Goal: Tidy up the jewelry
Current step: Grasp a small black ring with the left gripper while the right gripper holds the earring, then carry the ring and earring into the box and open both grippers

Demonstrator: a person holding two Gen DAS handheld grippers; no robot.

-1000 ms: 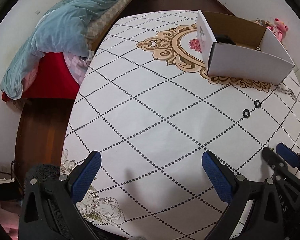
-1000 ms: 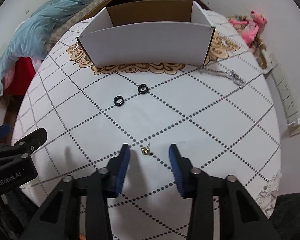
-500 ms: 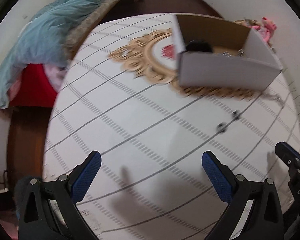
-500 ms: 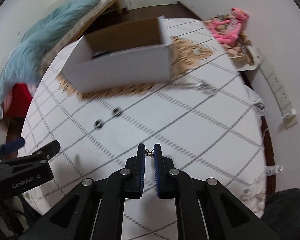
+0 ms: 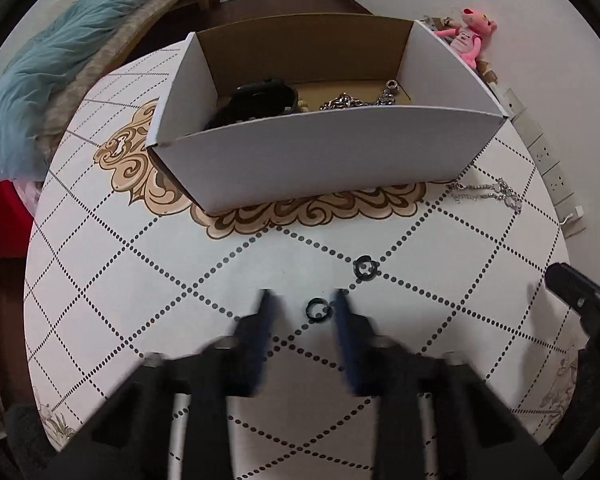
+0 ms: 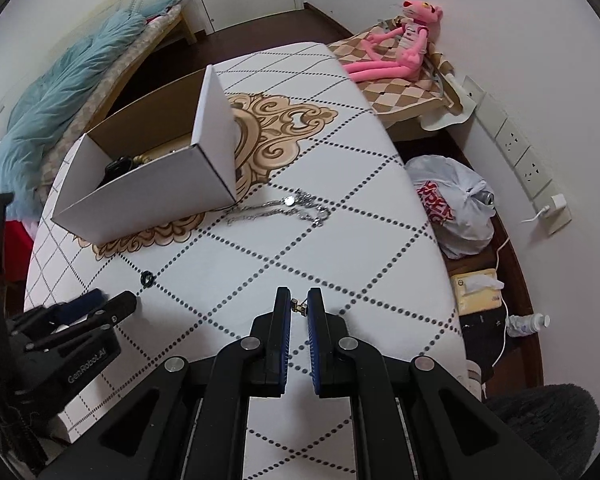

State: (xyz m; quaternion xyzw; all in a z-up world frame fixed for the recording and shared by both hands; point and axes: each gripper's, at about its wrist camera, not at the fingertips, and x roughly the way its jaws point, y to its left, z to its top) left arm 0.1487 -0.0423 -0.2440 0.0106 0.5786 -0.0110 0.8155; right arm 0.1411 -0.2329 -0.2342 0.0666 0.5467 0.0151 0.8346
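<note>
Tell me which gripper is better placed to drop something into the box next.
Right. The right gripper already pinches the small gold earring, while the left gripper only straddles a black ring on the table, short of the cardboard box.

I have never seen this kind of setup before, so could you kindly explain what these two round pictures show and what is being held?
There is no robot here: a person holds a two-finger gripper in each hand, and each carries a wide-angle camera looking along its fingers, hence the round pictures.

In the left camera's view, the left gripper is blurred, with its fingers either side of a small black ring on the white dotted tablecloth. A second black ring lies just beyond it.

In the right camera's view, the right gripper pinches a tiny gold earring.

The open white cardboard box already contains a black item and a silver chain. Another silver chain necklace lies on the cloth beside it.
</note>
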